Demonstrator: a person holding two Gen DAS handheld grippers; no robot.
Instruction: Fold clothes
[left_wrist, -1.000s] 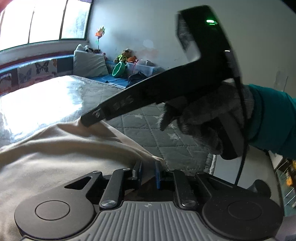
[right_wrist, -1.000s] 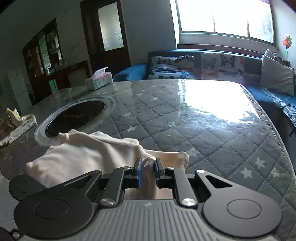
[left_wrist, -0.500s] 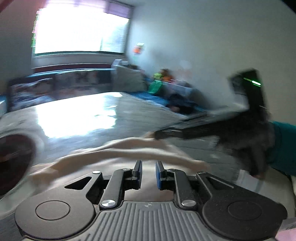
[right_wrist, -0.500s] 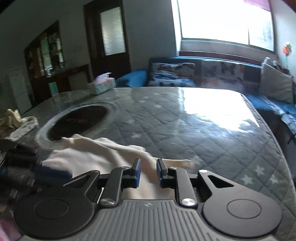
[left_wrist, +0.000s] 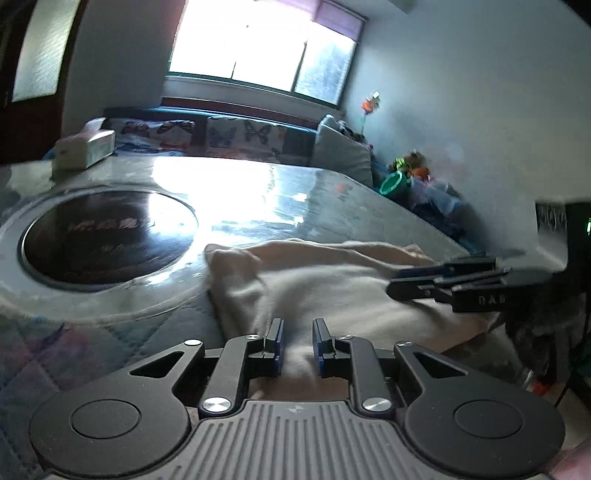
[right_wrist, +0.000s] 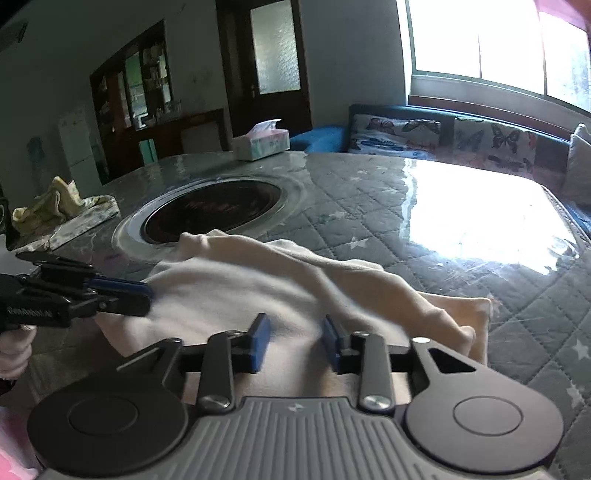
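A cream garment (left_wrist: 314, 280) (right_wrist: 236, 280) lies bunched on the quilted grey table (right_wrist: 424, 229), just in front of the round dark inset (left_wrist: 107, 236). My left gripper (left_wrist: 298, 343) sits low over its near left edge. The jaws are narrow, and a ridge of the cloth is pinched between the blue pads. In the right wrist view, my left gripper (right_wrist: 147, 295) has its tips at the cloth's left edge. My right gripper (right_wrist: 295, 343) has its jaws opening. The cloth lies between them, and the pads stand off it. From the left wrist view, the right gripper (left_wrist: 397, 282) reaches in over the garment's right side.
A tissue box (right_wrist: 260, 142) stands at the table's far side. A yellowish cloth heap (right_wrist: 59, 206) lies at the far left. A sofa with butterfly cushions (right_wrist: 491, 138) runs under the window. The table's edge drops off at the right, with toys (left_wrist: 402, 177) beyond.
My left gripper has swung across the table and rolled, so it now faces the round inset. The right jaws have parted and let go of the fold. The garment has sunk flatter.
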